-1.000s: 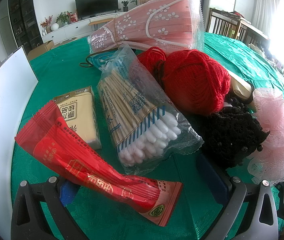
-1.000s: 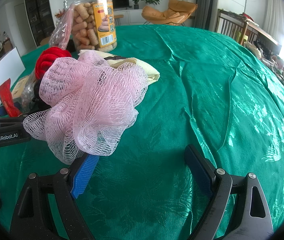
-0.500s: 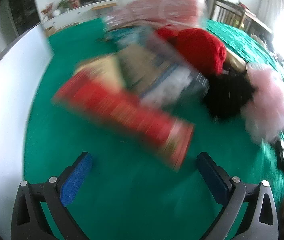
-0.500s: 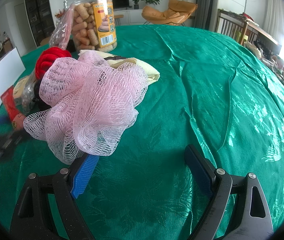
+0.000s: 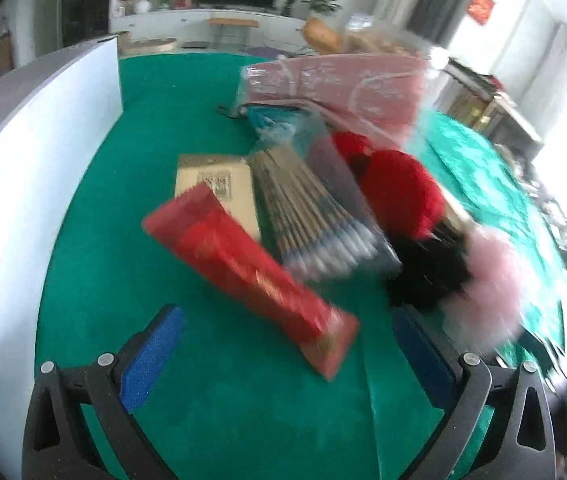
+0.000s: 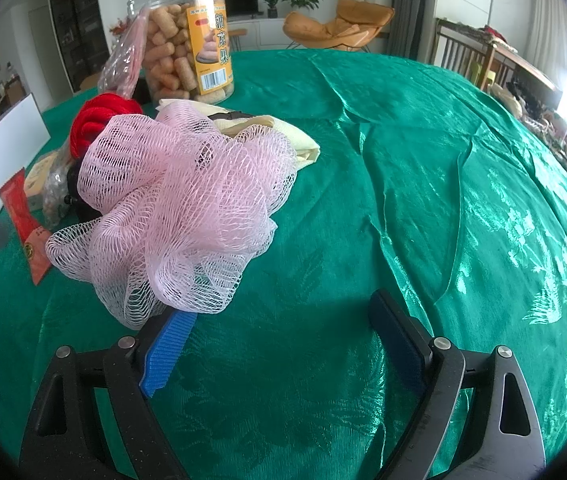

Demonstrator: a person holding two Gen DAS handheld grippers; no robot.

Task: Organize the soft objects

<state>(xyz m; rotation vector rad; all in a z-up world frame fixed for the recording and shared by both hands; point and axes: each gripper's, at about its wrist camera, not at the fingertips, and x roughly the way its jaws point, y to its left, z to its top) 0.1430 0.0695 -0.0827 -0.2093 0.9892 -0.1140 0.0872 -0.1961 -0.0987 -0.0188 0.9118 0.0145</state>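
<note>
A pink mesh bath pouf lies on the green tablecloth just ahead of my right gripper's left finger. My right gripper is open and empty. Behind the pouf are a red yarn ball, a black fuzzy item and a cream cloth. In the blurred left wrist view my left gripper is open and empty, just short of a red packet. The pouf, red yarn, a bag of cotton swabs and a tissue pack lie beyond it.
A clear snack jar stands at the back with a pink mask packet leaning on it. A white board stands along the left. The green tablecloth stretches to the right.
My left gripper has pulled back and up from the red packet and turned left; its view is blurred by motion. My right gripper and the pouf have not moved.
</note>
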